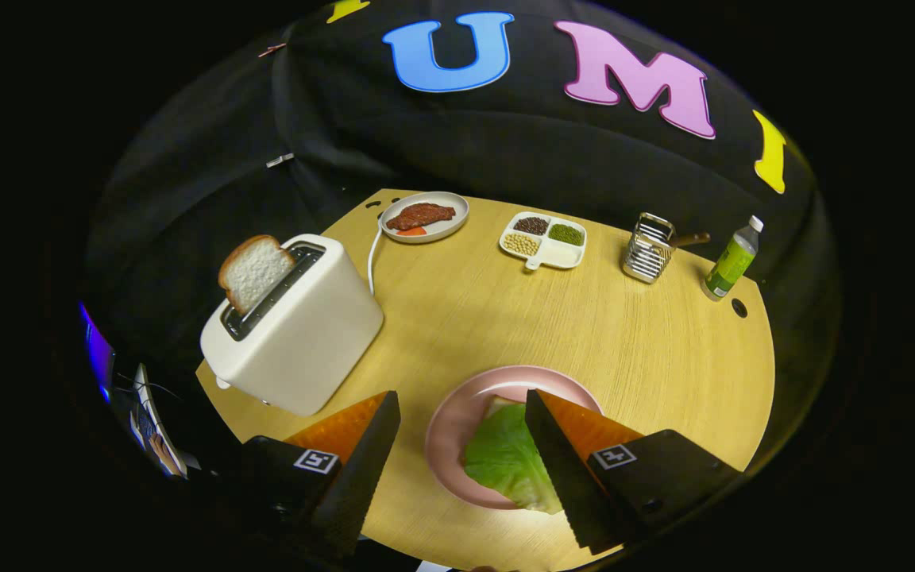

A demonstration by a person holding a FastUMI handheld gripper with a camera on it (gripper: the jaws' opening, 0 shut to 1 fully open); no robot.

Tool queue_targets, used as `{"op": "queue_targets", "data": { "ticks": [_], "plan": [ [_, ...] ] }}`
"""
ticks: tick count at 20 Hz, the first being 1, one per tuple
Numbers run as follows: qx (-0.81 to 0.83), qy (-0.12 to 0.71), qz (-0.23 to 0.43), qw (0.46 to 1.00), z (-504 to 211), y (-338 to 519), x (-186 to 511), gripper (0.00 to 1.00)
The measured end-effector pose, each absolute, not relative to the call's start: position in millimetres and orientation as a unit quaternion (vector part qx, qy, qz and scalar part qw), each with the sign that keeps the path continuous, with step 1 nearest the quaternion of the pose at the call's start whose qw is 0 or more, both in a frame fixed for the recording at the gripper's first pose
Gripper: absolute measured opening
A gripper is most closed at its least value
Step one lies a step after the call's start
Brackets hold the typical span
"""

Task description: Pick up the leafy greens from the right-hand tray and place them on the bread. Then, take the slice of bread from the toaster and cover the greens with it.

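A green lettuce leaf (505, 457) lies on a slice of bread (497, 407) in a pink plate (457, 429); only the bread's far edge peeks out from under the leaf. My gripper (461, 409) stands open above the table, holding nothing. Its right finger (557, 469) overlaps the leaf and plate; the left finger (362, 469) is over bare wood beside the plate. Beyond the left finger sits a white toaster (299, 326) with one slice of bread (252, 272) sticking up from its slot.
At the table's far side are a white plate with meat (424, 216), a divided white tray of beans (545, 238), a metal rack (648, 248) and a green bottle (731, 260). The toaster's white cord (372, 258) runs toward the back edge. Bare wood (521, 318) spreads between the plate and these.
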State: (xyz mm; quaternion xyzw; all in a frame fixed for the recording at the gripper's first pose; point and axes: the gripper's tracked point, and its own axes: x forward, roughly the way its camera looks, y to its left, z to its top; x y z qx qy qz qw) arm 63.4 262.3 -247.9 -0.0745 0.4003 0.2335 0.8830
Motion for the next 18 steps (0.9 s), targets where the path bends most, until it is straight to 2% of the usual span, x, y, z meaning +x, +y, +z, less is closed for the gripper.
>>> {"op": "queue_targets", "data": {
  "ticks": [8, 18],
  "plan": [
    [-0.060, 0.349, 0.298, 0.886, -187.8, 361.2, 55.8, 0.99],
    [-0.098, 0.336, 0.368, 0.862, -194.1, 481.6, 30.3, 1.00]
  ]
}}
